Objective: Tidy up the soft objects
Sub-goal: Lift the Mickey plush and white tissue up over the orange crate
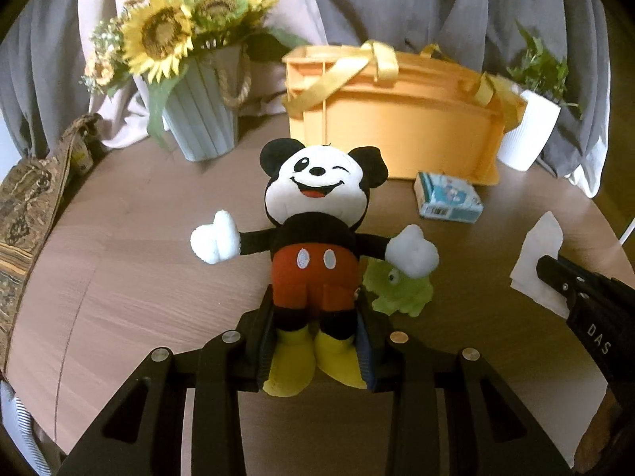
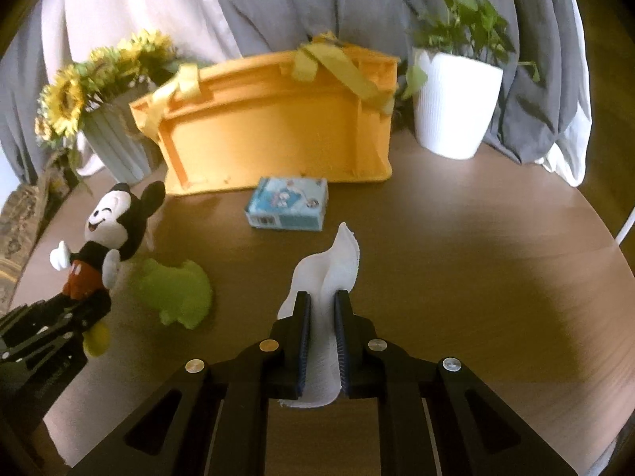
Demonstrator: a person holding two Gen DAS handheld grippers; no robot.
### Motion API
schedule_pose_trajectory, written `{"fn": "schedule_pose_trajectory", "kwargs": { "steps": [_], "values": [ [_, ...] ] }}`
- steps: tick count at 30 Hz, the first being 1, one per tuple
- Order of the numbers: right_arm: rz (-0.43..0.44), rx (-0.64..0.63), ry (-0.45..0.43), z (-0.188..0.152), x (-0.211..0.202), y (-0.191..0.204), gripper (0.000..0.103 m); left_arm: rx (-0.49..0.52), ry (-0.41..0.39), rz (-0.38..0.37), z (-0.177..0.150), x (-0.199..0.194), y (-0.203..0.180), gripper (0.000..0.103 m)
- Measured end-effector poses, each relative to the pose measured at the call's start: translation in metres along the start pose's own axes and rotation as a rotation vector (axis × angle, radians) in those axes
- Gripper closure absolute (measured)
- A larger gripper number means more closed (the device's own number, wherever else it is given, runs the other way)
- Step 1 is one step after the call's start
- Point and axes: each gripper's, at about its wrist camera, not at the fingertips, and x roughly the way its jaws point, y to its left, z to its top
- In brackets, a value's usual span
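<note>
Clamping down near the cameras, the left gripper (image 1: 315, 341) is squeezing the mouse plush (image 1: 317, 230) around its legs, body upright beyond the jaws, while the right gripper (image 2: 321, 341) is pinching the white cloth (image 2: 331, 273), its long axis running forward past the pads. Lying on the table (image 2: 456, 277) between both tools, the green frog plush (image 2: 176, 291) is waiting untouched. Farther back, straight ahead of both loads, the orange basket (image 2: 278, 127) is standing, seemingly nearer the cloth-holding hand.

Quick count: two plush toys, one mouse doll (image 1: 317, 230) plus one green frog (image 1: 399, 291) (half hidden), one white cloth (image 2: 329, 273), one orange basket (image 2: 278, 127), one small blue box (image 2: 287, 203), two potted plants: sunflowers (image 1: 178, 31), leafy one (image 2: 456, 99).
</note>
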Motion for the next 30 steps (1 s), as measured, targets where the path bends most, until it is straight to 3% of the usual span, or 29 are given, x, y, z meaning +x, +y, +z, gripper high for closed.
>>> {"fn": "schedule_pose_trajectory", "kwargs": {
  "steps": [12, 30],
  "values": [
    [0.046, 0.01, -0.094, 0.023, -0.047, -0.001, 0.089, 0.003, -0.097, -0.049, 0.026, -0.049, -0.009, 0.069],
    [0.063, 0.035, -0.261, 0.059, -0.093, -0.004, 0.089, 0.032, -0.218, -0.089, 0.066, -0.091, -0.022, 0.069]
  ]
}}
